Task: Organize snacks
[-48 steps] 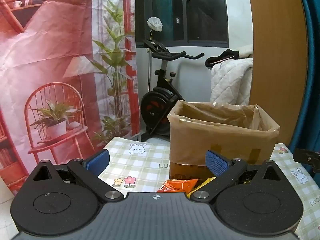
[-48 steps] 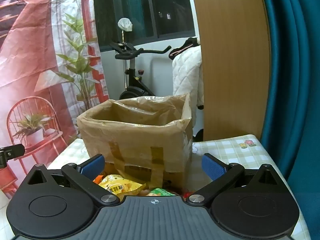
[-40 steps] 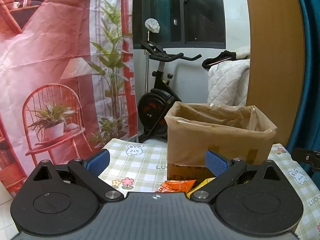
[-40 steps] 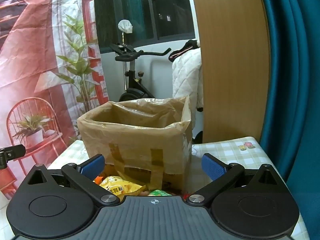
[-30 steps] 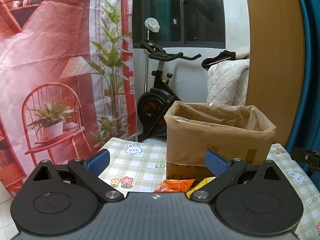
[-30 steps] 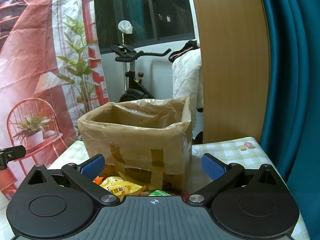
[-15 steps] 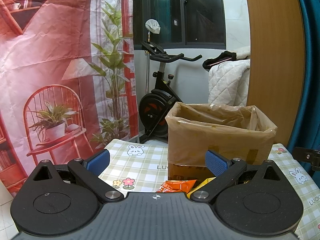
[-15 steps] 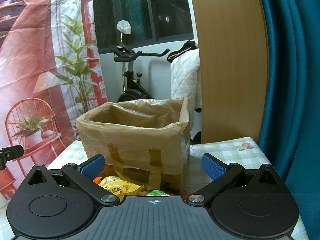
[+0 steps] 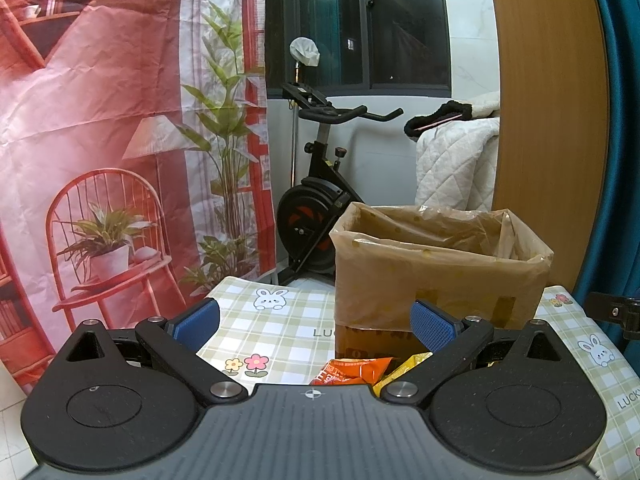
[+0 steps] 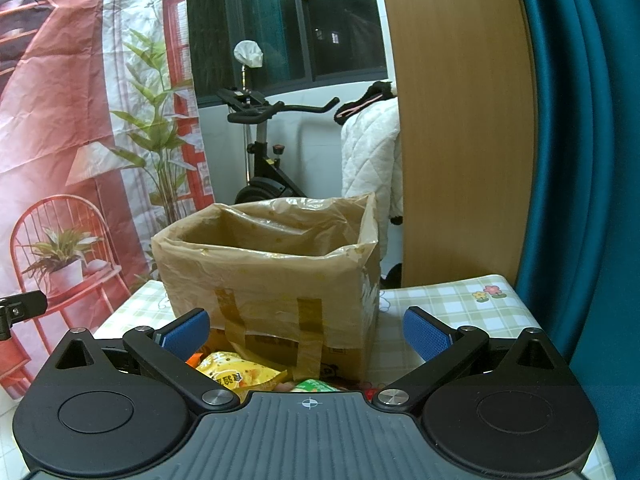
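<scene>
A black exercise bike [image 9: 320,216] stands at 12 o'clock beneath a dark window [image 9: 360,24]. A red printed backdrop [image 9: 100,140] showing a chair and plants hangs at 9 o'clock. At 2 o'clock, a white quilted blanket [image 9: 456,168] drapes beside a wooden panel [image 9: 548,100] and teal curtain [image 10: 580,140].
</scene>
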{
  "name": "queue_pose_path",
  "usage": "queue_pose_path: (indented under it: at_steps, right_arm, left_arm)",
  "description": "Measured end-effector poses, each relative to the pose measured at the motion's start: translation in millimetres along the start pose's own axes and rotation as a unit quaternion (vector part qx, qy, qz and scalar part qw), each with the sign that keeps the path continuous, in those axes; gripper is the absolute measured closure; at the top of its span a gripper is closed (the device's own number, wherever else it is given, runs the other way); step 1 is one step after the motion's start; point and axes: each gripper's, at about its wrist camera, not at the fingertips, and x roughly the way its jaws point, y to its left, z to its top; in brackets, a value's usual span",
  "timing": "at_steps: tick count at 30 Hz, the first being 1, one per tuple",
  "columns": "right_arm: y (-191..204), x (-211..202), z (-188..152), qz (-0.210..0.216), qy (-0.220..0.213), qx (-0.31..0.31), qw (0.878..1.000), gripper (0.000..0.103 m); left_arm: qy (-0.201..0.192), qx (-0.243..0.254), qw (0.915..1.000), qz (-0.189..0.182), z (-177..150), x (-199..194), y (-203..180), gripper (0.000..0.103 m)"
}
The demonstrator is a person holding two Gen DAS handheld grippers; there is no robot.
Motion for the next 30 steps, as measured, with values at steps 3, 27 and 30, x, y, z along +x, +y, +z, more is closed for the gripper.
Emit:
queue_pose_path:
  at_steps: [3, 27, 30]
  right_arm:
    - [-0.4, 0.1, 0.0, 0.001, 0.0, 0.0, 1.0, 0.0]
    - [-0.6, 0.0, -1.0, 0.0, 0.001, -0.001, 1.0, 0.0]
    - [-2.3, 0.4, -1.7, 0.0, 0.001, -0.001, 1.0, 0.0]
  left_arm:
    - [0.0, 0.0, 1.0, 0.0, 0.0, 0.1, -0.1, 0.001]
    - [0.002, -0.001, 1.0, -0.003, -1.6, -0.3, -0.9, 0.001]
    - [0.004, -0.002, 1.0, -0.005, -2.1, -0.4, -0.5, 0.001]
